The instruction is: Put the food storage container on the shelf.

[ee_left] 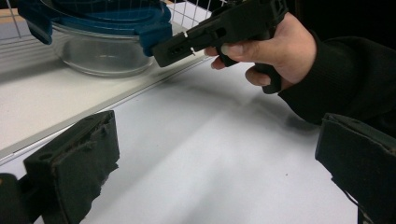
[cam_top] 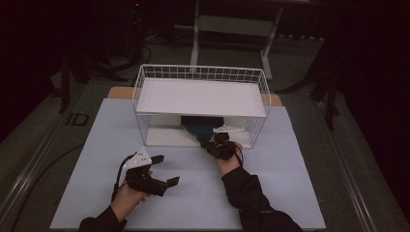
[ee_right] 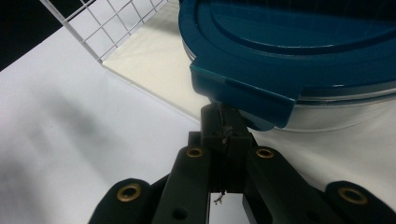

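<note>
- One white wire rack (cam_top: 201, 77) stands on the counter (cam_top: 96, 145), its solid upper shelf (cam_top: 200, 96) roofing over the lower tier.
- One glass container (ee_left: 100, 53) with a blue clip lid (ee_right: 289, 42) sits on that lower tier, near the front edge; from above the shelf hides most of it.
- Two tools: the right tool (ee_right: 225, 122) has its jaws pressed together, right at a lid flap; whether they pinch it I cannot tell.
- The left tool (cam_top: 164, 170) rests on the counter well apart from the rack, jaws spread wide, holding nothing.
- The dark room behind is hard to make out.
</note>
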